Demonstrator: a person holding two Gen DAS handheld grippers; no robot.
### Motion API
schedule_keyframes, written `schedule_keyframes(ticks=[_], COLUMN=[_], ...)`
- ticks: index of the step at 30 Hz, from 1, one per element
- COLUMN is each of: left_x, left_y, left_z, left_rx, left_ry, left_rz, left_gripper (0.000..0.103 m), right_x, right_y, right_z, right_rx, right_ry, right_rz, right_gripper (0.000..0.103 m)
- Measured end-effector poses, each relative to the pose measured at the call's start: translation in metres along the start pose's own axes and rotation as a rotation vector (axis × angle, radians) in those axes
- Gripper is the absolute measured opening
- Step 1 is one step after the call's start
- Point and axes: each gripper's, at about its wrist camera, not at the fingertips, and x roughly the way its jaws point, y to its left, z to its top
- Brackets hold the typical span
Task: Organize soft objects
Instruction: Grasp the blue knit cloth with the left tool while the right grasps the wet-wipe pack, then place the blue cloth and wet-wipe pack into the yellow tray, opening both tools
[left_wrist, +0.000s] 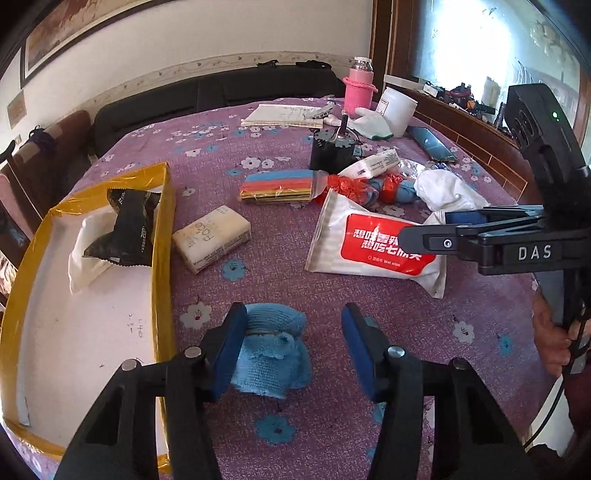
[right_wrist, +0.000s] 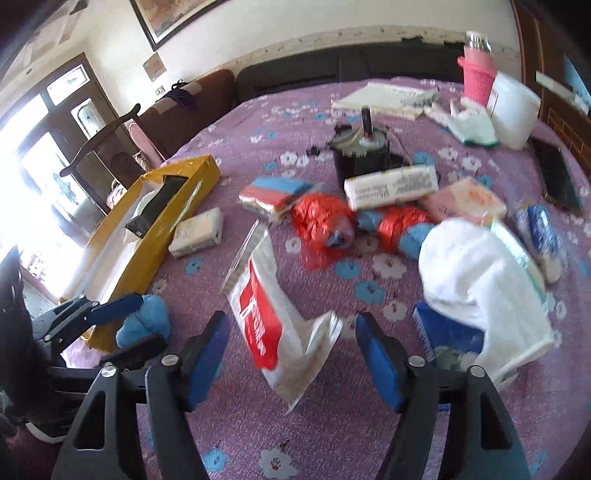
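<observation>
The left gripper (left_wrist: 293, 347) stands with its jaws apart around a rolled blue cloth (left_wrist: 271, 354); the left pad touches the roll's side, while the right pad stands clear of it, so the cloth is not clamped. The cloth lies on the purple flowered tablecloth (left_wrist: 332, 424), just right of the yellow box (left_wrist: 164, 236), near the box's closer end. Inside the box lie a black packet (left_wrist: 123, 230) and a white tissue pack (left_wrist: 83, 254), toward its far end. A cream tissue pack (left_wrist: 211, 238) sits just right of the box, further back than the cloth.

The right gripper (right_wrist: 291, 363) is open too, its pads either side of a red and white wet wipe pack (right_wrist: 275, 332) that is tilted up and blurred; neither pad presses on it. This pack is well to the right of the box. Further right of it lies a white towel (right_wrist: 480, 273), and behind it, away from the box, red and blue bundles (right_wrist: 325, 221) and a stack of coloured cloths (right_wrist: 271, 195).
</observation>
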Motion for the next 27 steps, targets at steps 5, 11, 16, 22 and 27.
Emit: schedule_keyframes(ticks=[5,11,16,22,27], left_x=[0.008,0.031,0.033,0.026,0.022], left_y=[0.005,0.005,0.005,0.018,0.017], left_z=[0.001,0.004,0.004,0.004,0.003], left_rx=[-0.014,-0.003,0.001,-0.038,-0.043], left_ry=[0.015,0.084,0.087,0.065,0.057], left_rz=[0.014,0.075,0.099,0.133,0.123], left_gripper=[0.071,0.081,0.078,0.032,0.031], right_x=[-0.002,0.016,0.039,0.048,0.043], right_y=[0.009,0.026,0.042,0.049,0.051], right_z=[0.005,0.012,0.010,0.006,0.004], right_rx=[-0.060,-0.151,-0.233,-0.264,-0.246], right_ry=[-0.014,0.030,0.086,0.104,0.103], right_rz=[-0.037,-0.059,-0.093,-0.105,-0.071], right_gripper=[0.083,0.085,0.085,0.077,0.048])
